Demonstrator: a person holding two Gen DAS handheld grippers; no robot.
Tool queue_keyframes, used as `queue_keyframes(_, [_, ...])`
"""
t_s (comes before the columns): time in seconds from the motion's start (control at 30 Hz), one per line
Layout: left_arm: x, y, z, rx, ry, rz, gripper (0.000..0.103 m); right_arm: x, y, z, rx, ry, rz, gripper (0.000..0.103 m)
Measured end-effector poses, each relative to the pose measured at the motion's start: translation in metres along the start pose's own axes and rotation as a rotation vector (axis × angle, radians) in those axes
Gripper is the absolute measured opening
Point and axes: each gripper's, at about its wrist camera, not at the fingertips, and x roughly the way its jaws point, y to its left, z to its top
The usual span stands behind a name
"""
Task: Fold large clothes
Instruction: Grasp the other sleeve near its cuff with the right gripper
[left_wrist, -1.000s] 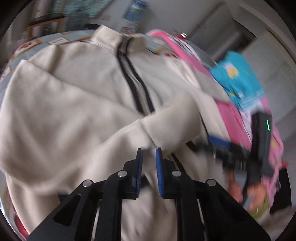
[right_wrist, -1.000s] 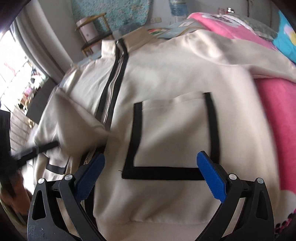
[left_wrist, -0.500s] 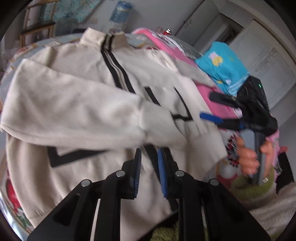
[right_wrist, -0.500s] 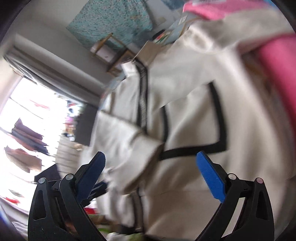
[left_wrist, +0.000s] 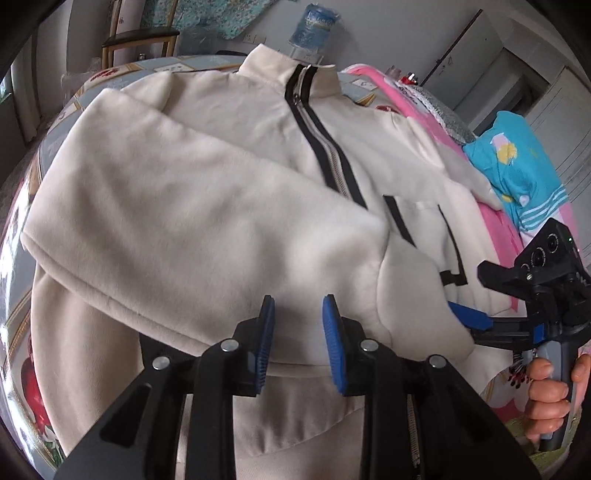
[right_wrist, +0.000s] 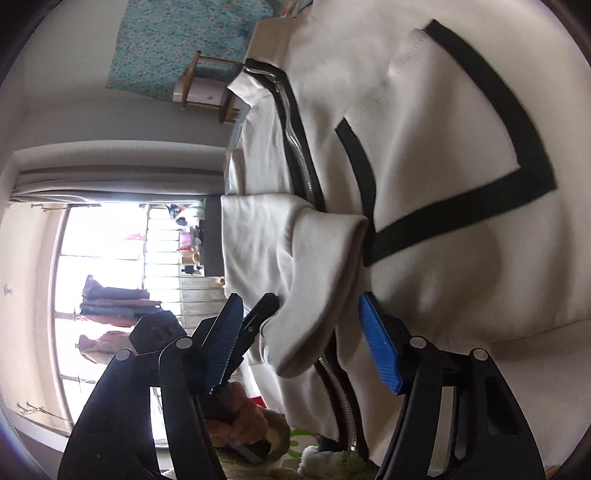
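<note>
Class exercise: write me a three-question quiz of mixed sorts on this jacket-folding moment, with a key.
1. True or false: the sleeve lies folded across the front of the cream jacket.
2. Multiple choice: the left gripper is (A) shut on the collar, (B) open with nothing between its pads, (C) shut on the cuff.
3. Fill the gap: the cuff lies between the open blue pads of the ___ gripper.

Key
1. True: it crosses the chest and covers part of the zipper.
2. B: there is a clear gap, and the cloth lies beyond the tips.
3. Right: its jaws stand wide and have not closed on the cuff.
</note>
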Motion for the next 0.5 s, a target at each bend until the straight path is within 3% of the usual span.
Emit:
queue_keyframes(0.2, [-0.002,0.001,-0.005,-0.012,-0.002,-0.006,0.026,0.0,-0.003,-0.001,0.021,0.018,0.035,0.053])
queue_keyframes(0.37, [-0.001,0.001,-0.002,-0.016,-0.006,-0.009,0.026,0.008,-0.005,-0.003,0.033,0.034,-0.017,0.049])
queue_keyframes(0.5, [-0.001,0.001,-0.003,-0.011,-0.004,-0.007,0.026,0.01,-0.013,-0.004,0.064,0.041,-0.003,0.046])
